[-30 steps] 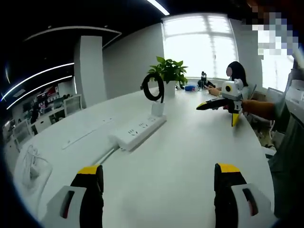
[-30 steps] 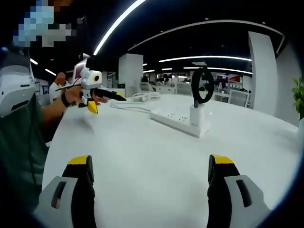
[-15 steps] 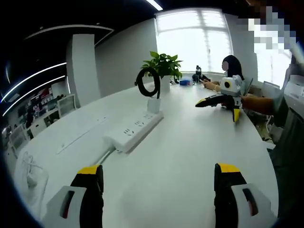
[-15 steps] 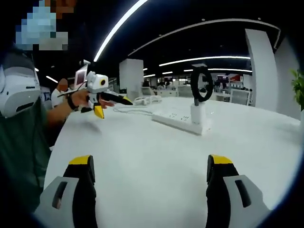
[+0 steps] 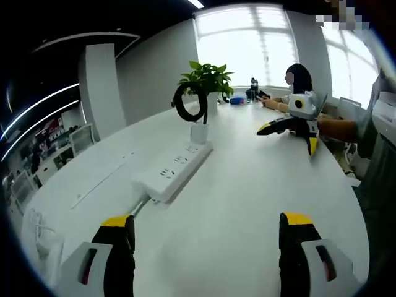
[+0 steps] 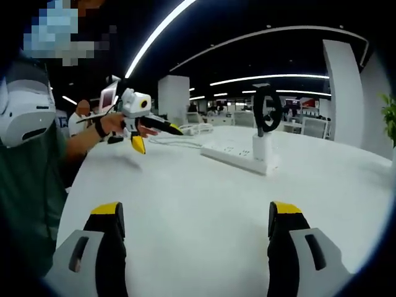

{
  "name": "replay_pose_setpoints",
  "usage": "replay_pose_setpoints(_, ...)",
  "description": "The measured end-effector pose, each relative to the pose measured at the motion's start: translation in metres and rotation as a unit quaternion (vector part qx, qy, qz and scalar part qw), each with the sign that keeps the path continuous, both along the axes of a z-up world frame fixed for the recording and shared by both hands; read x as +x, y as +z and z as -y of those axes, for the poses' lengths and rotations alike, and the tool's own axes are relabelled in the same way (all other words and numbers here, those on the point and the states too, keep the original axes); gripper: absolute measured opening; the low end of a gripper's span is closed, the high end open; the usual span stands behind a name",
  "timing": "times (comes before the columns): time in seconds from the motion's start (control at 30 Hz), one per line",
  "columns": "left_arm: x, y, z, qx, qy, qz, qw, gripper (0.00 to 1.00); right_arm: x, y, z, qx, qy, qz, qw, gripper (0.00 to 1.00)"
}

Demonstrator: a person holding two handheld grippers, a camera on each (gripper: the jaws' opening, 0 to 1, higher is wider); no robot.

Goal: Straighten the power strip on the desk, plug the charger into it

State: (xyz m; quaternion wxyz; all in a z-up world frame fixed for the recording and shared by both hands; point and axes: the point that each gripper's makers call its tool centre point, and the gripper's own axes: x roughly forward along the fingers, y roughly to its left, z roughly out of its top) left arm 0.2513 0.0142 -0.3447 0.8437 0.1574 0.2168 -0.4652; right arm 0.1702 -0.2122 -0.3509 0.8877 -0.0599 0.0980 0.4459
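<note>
Power strip with charger plugged in bears no readable writing; both tools spread, empty.

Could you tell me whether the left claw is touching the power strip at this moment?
Apart. In the left gripper view, the open left claw sits short of the power strip, with bare white desk between them.

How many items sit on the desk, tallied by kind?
Power strip: 1
Charger with coiled black cable, standing on the strip: 1
Potted plant: 1
Loose white cable bundle: 1
Total: 4
</note>
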Motion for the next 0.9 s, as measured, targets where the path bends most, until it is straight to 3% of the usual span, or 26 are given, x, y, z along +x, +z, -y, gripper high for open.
replay_pose_setpoints(0.9,0.035,-0.006,0.014,0.039,-0.033,-0.003,0.9987,0.99,0.000,-0.001,-0.001,-0.012,-0.003,0.017,0.9998,0.92)
